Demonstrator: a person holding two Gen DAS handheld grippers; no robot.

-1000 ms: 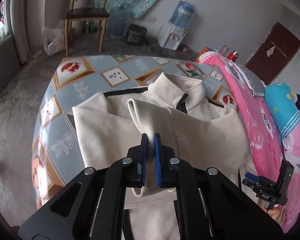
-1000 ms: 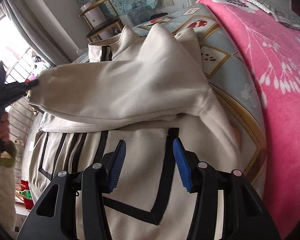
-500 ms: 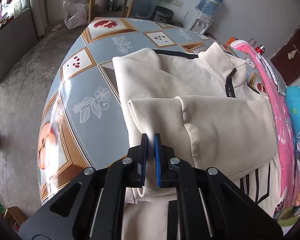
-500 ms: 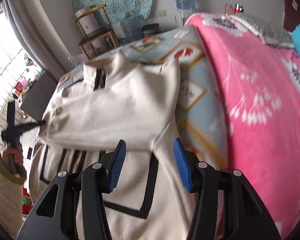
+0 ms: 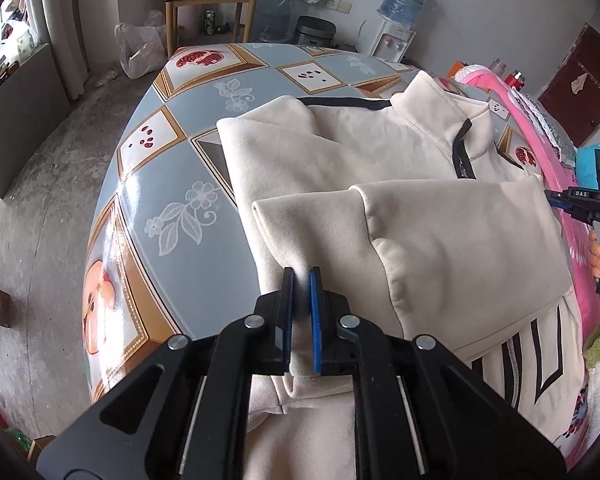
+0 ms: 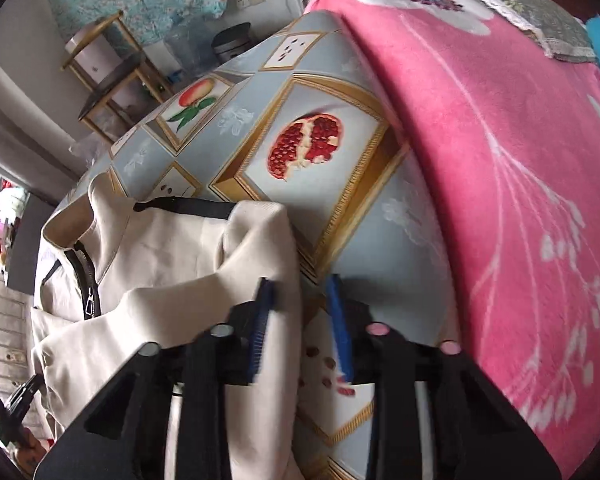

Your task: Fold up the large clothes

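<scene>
spread flat over a round table (image 5: pixel 168 248) with a glossy fruit-print cover: a large cream jacket (image 5: pixel 380 152) with black trim, front up, zip partly undone at the stand collar (image 5: pixel 448 120). lies with collar toward the far side of the table and hem toward the camera, long axis running away from the left wrist view. folded across the chest from the right shoulder: one sleeve (image 5: pixel 440 232), long axis crosswise, cuff (image 5: pixel 288 232) reaching the left edge of the body. black stripes showing on the lower front, beside a pink floral blanket (image 6: pixel 500 160) at the table's right side.

left gripper (image 5: pixel 301 276) pinched nearly closed on the cuff, fabric bunched between the blue pads. right gripper (image 6: pixel 300 296) spread wide at the jacket's right shoulder, one finger (image 6: pixel 262 316) against the cream cloth, the other over bare table cover, nothing clamped.
</scene>
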